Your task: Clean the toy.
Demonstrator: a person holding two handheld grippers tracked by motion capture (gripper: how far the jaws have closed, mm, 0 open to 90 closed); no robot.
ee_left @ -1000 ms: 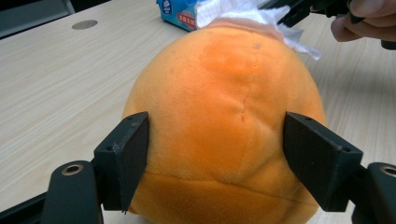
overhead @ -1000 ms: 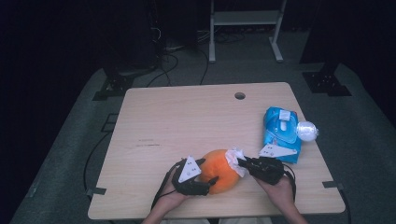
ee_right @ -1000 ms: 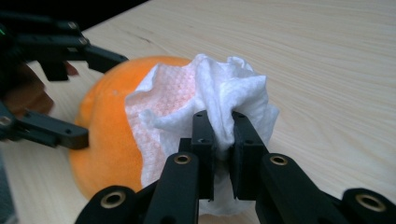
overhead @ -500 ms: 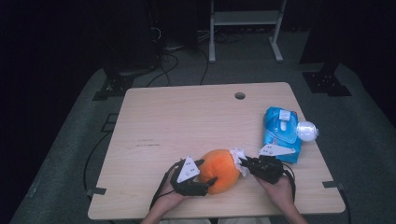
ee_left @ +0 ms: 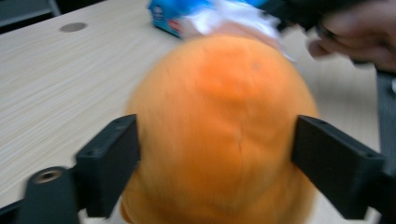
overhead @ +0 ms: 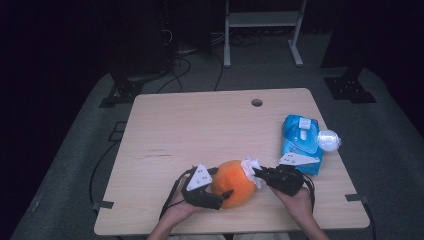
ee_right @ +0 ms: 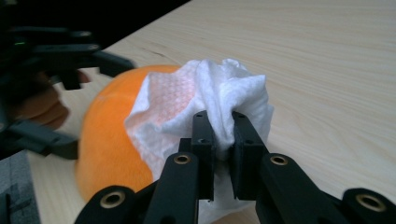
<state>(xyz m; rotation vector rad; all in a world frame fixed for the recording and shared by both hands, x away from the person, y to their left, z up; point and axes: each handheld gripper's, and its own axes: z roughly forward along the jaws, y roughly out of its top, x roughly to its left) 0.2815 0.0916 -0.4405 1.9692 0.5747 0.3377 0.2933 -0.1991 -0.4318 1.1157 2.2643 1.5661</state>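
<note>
A round orange ball-like thing (overhead: 233, 183) rests on the wooden table (overhead: 200, 130) near its front edge. My left gripper (overhead: 217, 192) is shut on it, one jaw on each side of the orange ball (ee_left: 219, 135). My right gripper (overhead: 257, 172) is shut on a crumpled white wipe (overhead: 250, 166), which it presses against the ball's right upper side. In the right gripper view the wipe (ee_right: 205, 102) bunches between my right gripper (ee_right: 223, 140) jaws and drapes over the orange ball (ee_right: 105, 140). The left gripper (ee_right: 56, 70) shows dark behind it.
A blue pack of wipes (overhead: 301, 140) lies at the right of the table, with a small clear round thing (overhead: 328, 140) at its right edge. A cable hole (overhead: 257, 102) sits near the far edge. Dark stands and cables fill the floor beyond.
The right gripper with the wipe has shifted slightly over the ball's right side. The left gripper keeps its hold; the ball stays in place.
</note>
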